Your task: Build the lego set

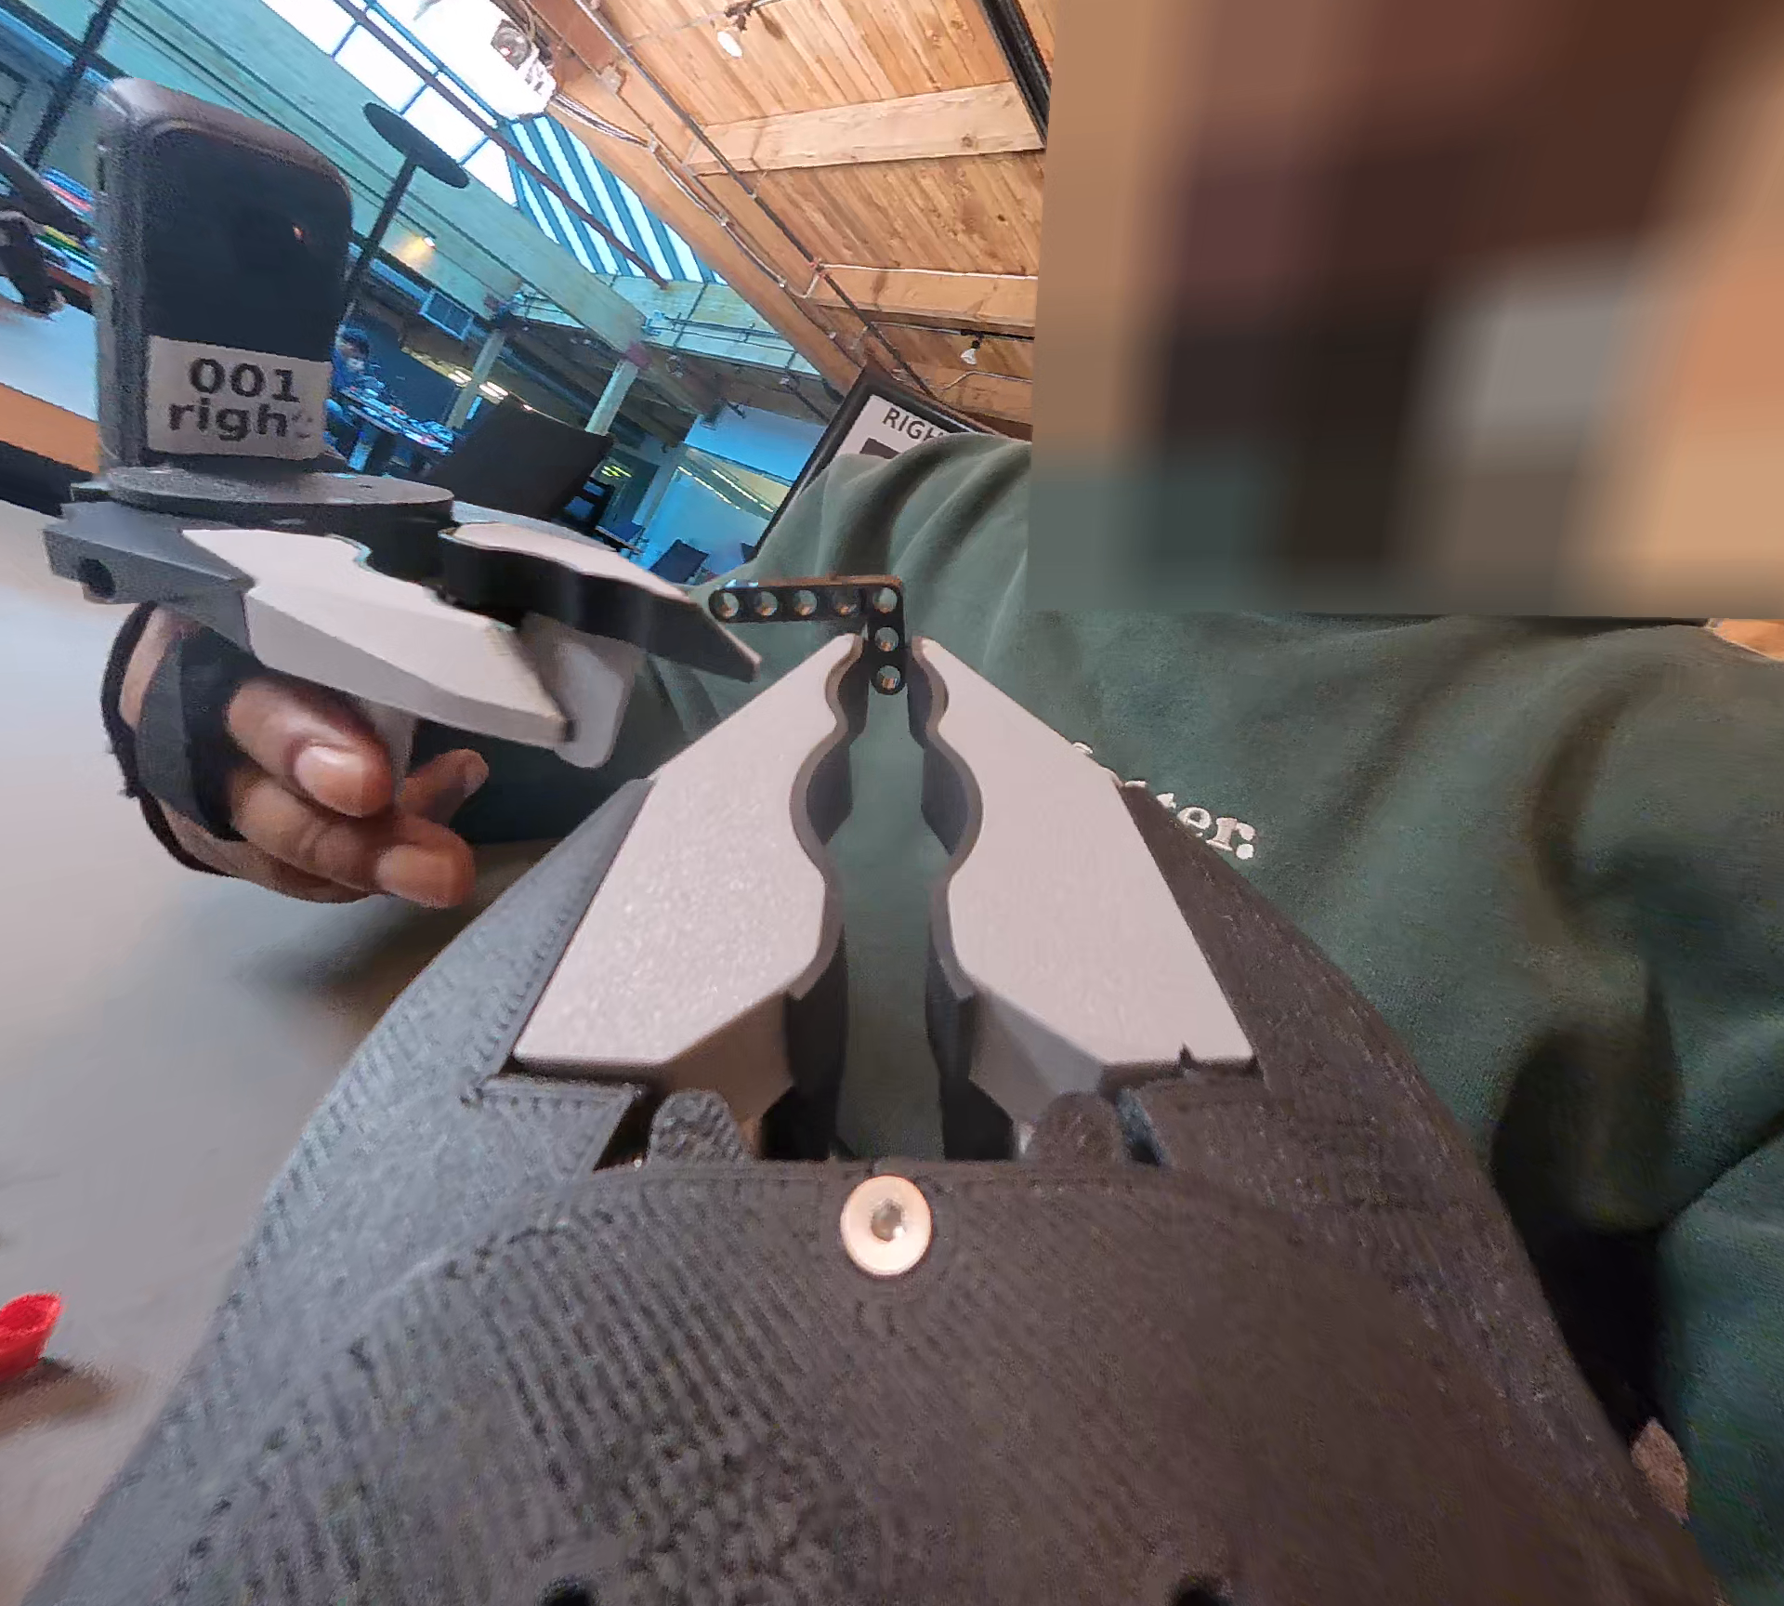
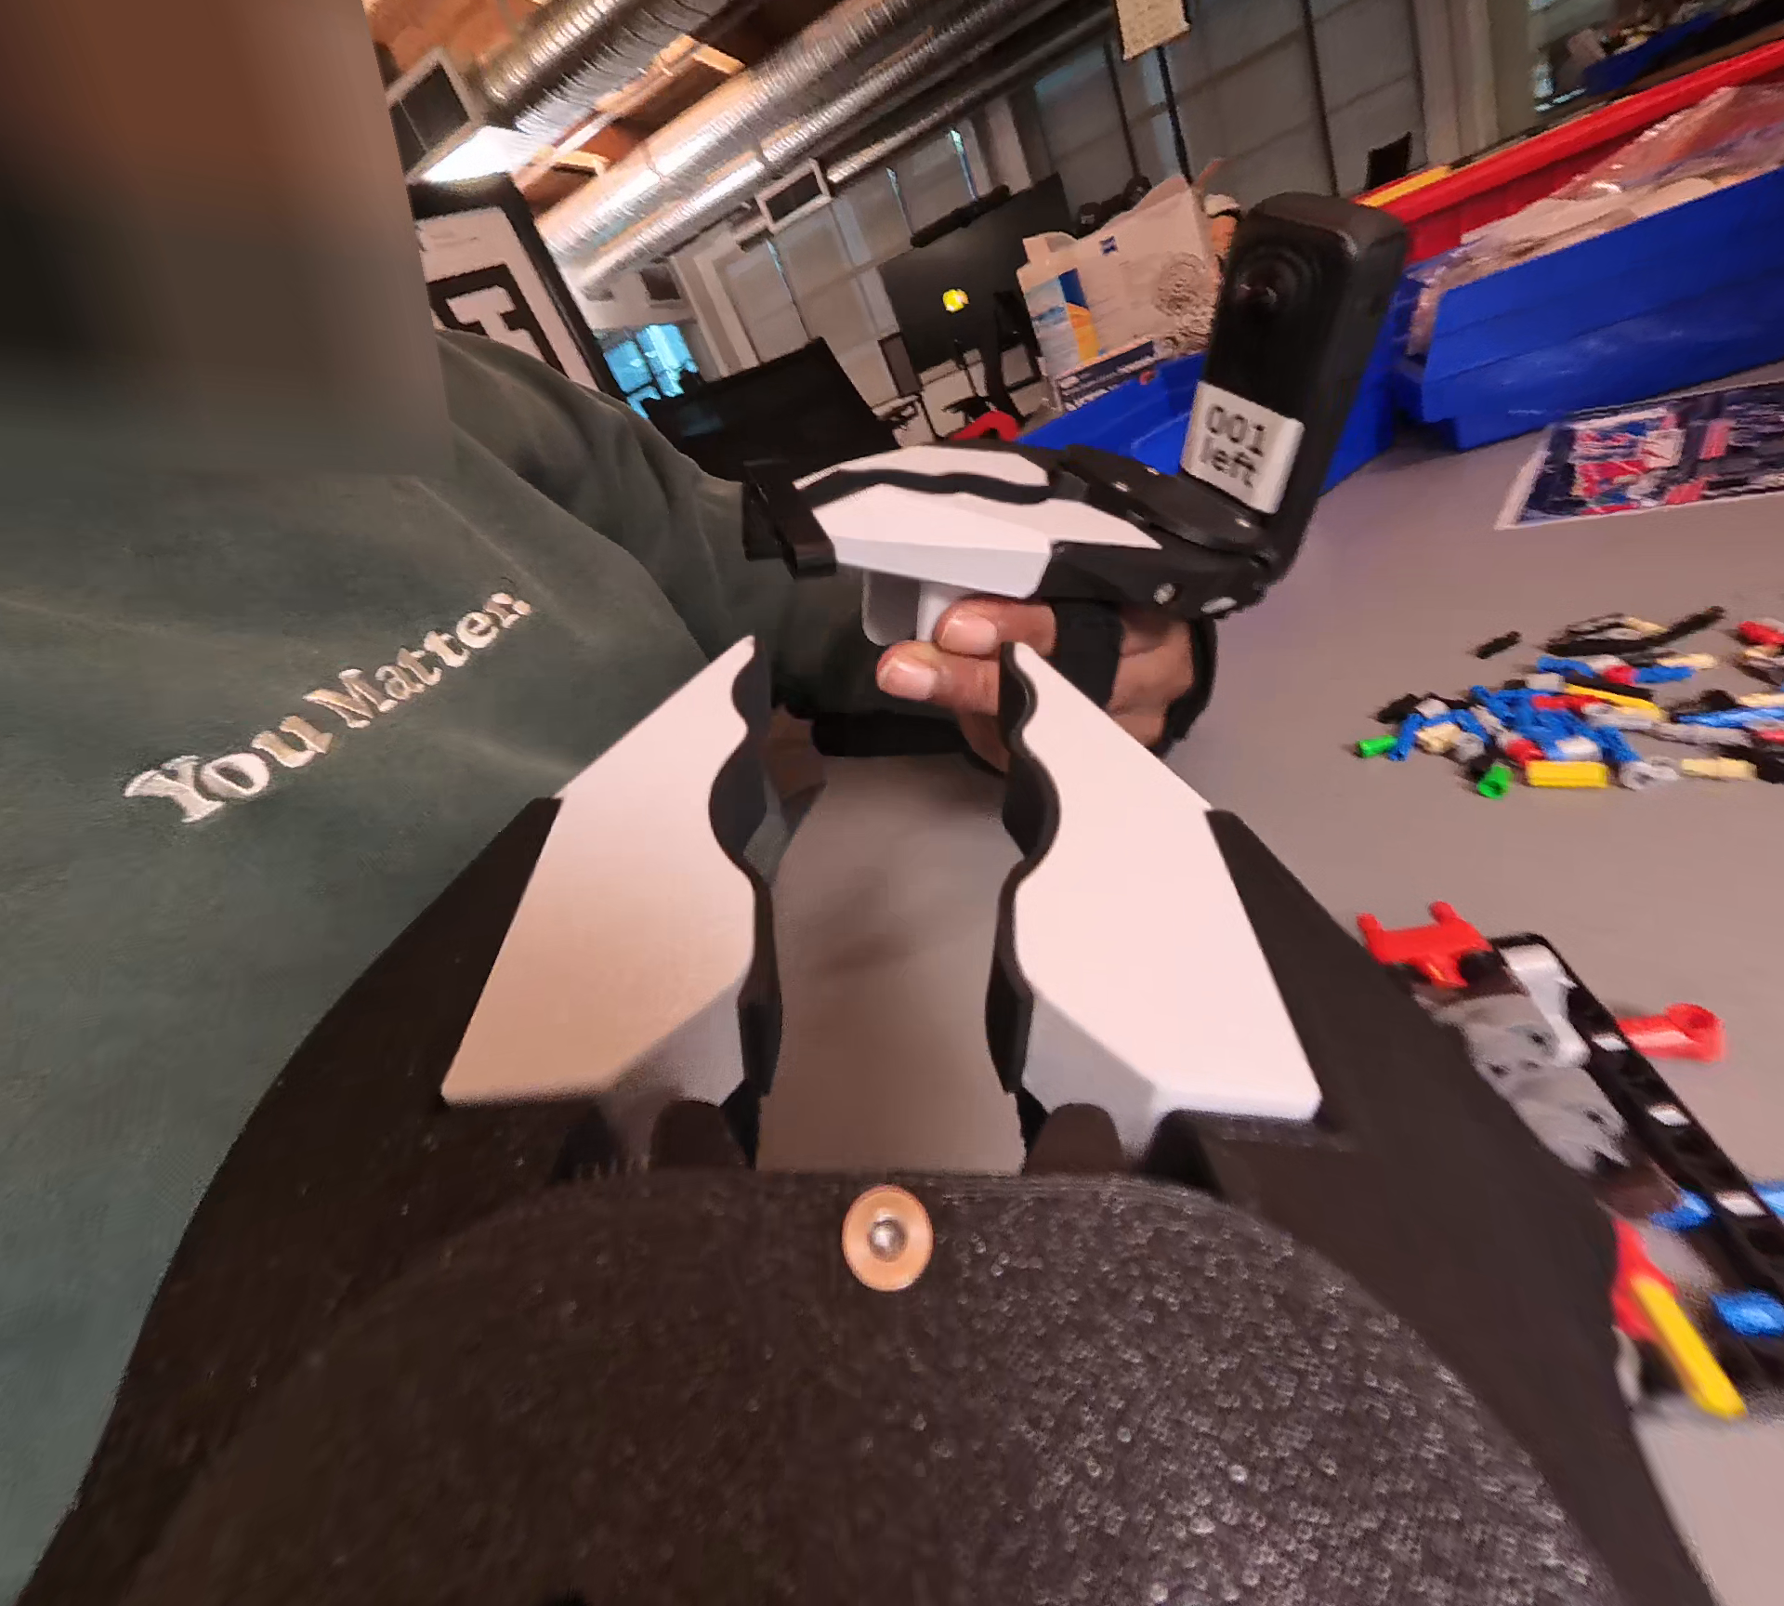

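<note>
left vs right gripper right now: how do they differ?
The left gripper is shut on the black L-shaped holed lego beam; the right gripper is open and holds nothing. The left's fingertips nearly meet; the right's stand well apart. Both have grey fingers with black wavy inner edges.

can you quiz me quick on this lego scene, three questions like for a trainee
1. True or false: the left tool is shut on a black L-shaped beam.
2. Multiple choice: the right tool is
A. shut on a red piece
B. open and holding nothing
C. shut on the beam
3. Short answer: in the right wrist view, where is the loose brick pile relative to the right tool?

Key
1. True: the short leg of the beam sits pinched between the fingertips, and the long leg sticks out sideways toward the right tool.
2. B
3. To its right, on the grey table, beyond the partly built model.
</note>
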Motion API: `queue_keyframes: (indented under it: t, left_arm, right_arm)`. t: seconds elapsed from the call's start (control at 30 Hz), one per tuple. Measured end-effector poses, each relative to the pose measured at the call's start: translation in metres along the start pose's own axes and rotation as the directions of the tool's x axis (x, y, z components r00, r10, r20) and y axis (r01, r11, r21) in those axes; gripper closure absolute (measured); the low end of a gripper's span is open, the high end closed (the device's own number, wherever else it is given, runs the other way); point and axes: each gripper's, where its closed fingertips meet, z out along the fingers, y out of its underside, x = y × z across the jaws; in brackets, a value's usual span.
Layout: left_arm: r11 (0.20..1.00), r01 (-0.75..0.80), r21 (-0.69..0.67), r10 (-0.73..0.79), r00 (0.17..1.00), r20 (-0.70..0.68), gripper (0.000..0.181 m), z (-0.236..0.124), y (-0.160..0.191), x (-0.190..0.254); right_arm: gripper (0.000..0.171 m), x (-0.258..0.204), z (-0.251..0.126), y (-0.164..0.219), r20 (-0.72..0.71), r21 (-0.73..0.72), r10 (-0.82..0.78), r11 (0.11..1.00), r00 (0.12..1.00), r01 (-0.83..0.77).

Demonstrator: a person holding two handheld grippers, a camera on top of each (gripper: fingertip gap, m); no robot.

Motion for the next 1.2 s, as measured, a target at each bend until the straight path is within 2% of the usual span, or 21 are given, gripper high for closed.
queue_keyframes:
  t: [0.1,0.17,0.2,0.37,0.4,0.47,0.5,0.57,0.63,0.73,0.83,0.9,1.03,1.13,1.2]
  left_arm:
    - [1.000,0.016,-0.019,-0.016,1.000,-0.019,0.175,0.003,0.006,0.000]
    - [0.999,0.027,-0.036,-0.028,0.999,-0.027,0.175,0.005,0.010,0.000]
    - [0.999,0.027,-0.036,-0.028,0.999,-0.027,0.175,0.005,0.011,0.000]
    - [0.999,0.029,-0.033,-0.030,0.999,-0.037,0.175,0.004,0.011,0.001]
    - [0.999,0.029,-0.036,-0.031,0.999,-0.038,0.175,0.005,0.012,0.002]
    - [0.998,0.029,-0.048,-0.031,0.999,-0.038,0.175,0.006,0.015,0.002]
    - [0.998,0.031,-0.053,-0.032,0.999,-0.036,0.175,0.006,0.016,0.001]
    - [0.998,0.035,-0.059,-0.037,0.999,-0.035,0.175,0.007,0.018,0.000]
    - [0.997,0.036,-0.068,-0.039,0.998,-0.044,0.175,0.008,0.020,0.002]
    - [0.997,0.030,-0.069,-0.031,0.999,-0.012,0.175,0.008,0.020,-0.002]
    - [0.998,0.001,-0.069,0.006,0.995,0.104,0.172,0.001,0.018,-0.017]
    - [0.994,-0.032,-0.103,0.054,0.975,0.217,0.156,-0.008,0.017,-0.030]
    - [0.944,-0.055,-0.324,0.219,0.842,0.493,0.151,-0.040,0.038,-0.072]
    - [0.879,-0.034,-0.476,0.334,0.756,0.563,0.155,-0.053,0.057,-0.091]
    - [0.843,-0.012,-0.538,0.372,0.735,0.567,0.156,-0.054,0.066,-0.097]
  right_arm:
    - [0.140,-0.015,0.009,0.004,0.085,-0.016,0.005,1.000,0.996,-0.004]
    - [0.165,-0.020,0.011,0.006,0.098,-0.024,-0.013,1.000,0.995,0.015]
    - [0.171,-0.023,0.011,0.006,0.107,-0.021,-0.023,0.999,0.994,0.025]
    - [0.171,-0.021,0.006,0.002,0.094,-0.008,-0.031,0.999,0.995,0.032]
    - [0.166,-0.020,0.004,0.001,0.087,-0.008,-0.032,0.999,0.996,0.033]
    - [0.142,-0.020,0.003,0.000,0.087,-0.010,-0.024,1.000,0.996,0.025]
    - [0.136,-0.023,0.003,-0.001,0.095,-0.006,-0.026,1.000,0.995,0.026]
    - [0.143,-0.032,0.007,-0.002,0.124,-0.004,-0.048,0.999,0.991,0.049]
    - [0.163,-0.034,0.011,0.002,0.106,-0.032,-0.083,0.996,0.991,0.087]
    - [0.165,-0.037,0.007,0.003,0.123,-0.064,-0.085,0.994,0.989,0.093]
    - [0.166,-0.030,-0.001,0.002,0.083,-0.095,-0.099,0.990,0.992,0.106]
    - [0.166,-0.019,-0.009,0.007,0.022,-0.166,-0.109,0.980,0.994,0.111]
    - [0.165,0.022,-0.042,0.048,-0.186,-0.510,-0.175,0.858,0.967,0.058]
    - [0.166,0.039,-0.069,0.083,-0.271,-0.709,-0.209,0.703,0.939,-0.048]
    - [0.166,0.043,-0.078,0.095,-0.284,-0.783,-0.252,0.618,0.925,-0.072]
